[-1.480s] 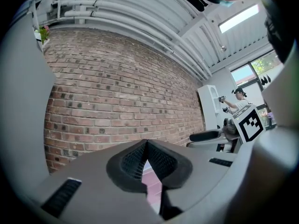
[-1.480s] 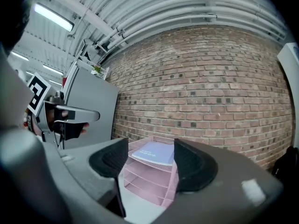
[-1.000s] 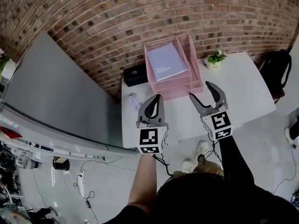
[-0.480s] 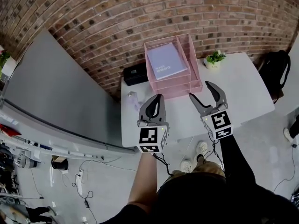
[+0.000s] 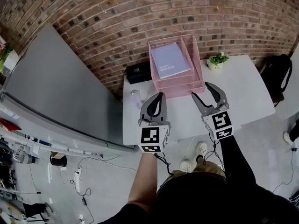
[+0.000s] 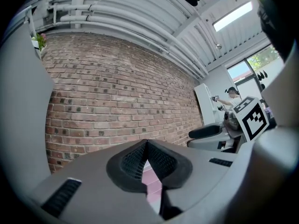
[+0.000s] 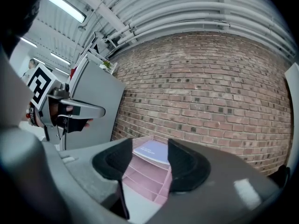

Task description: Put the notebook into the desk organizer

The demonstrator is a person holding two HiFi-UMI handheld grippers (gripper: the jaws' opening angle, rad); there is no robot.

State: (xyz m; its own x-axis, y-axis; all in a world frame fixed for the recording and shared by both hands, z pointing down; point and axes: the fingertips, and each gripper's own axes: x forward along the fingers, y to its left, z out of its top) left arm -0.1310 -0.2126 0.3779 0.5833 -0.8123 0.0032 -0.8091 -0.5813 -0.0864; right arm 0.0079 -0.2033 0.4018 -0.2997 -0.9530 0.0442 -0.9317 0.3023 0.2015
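Observation:
The lavender notebook (image 5: 170,60) lies flat in the top tray of the pink desk organizer (image 5: 179,88) at the back of the white table (image 5: 243,90). Both grippers hang level over the table's front part, short of the organizer. My left gripper (image 5: 158,96) is shut with nothing in it; its pads meet at the tip (image 6: 146,142). My right gripper (image 5: 201,90) stands open, and its jaws have just been closing a little with nothing between them. Through its gap (image 7: 150,154) I see the organizer (image 7: 145,175) and the notebook (image 7: 152,150) farther off.
A black box (image 5: 138,72) sits left of the organizer and a small potted plant (image 5: 217,59) to its right. A small pale item (image 5: 133,95) stands near the table's left edge. A grey panel (image 5: 51,85) leans by the brick wall; a black bag (image 5: 280,69) lies on the floor at right.
The head view has shifted slightly, so the table and organizer sit a bit further right in the picture. Both grippers stay where they were over the table's front.

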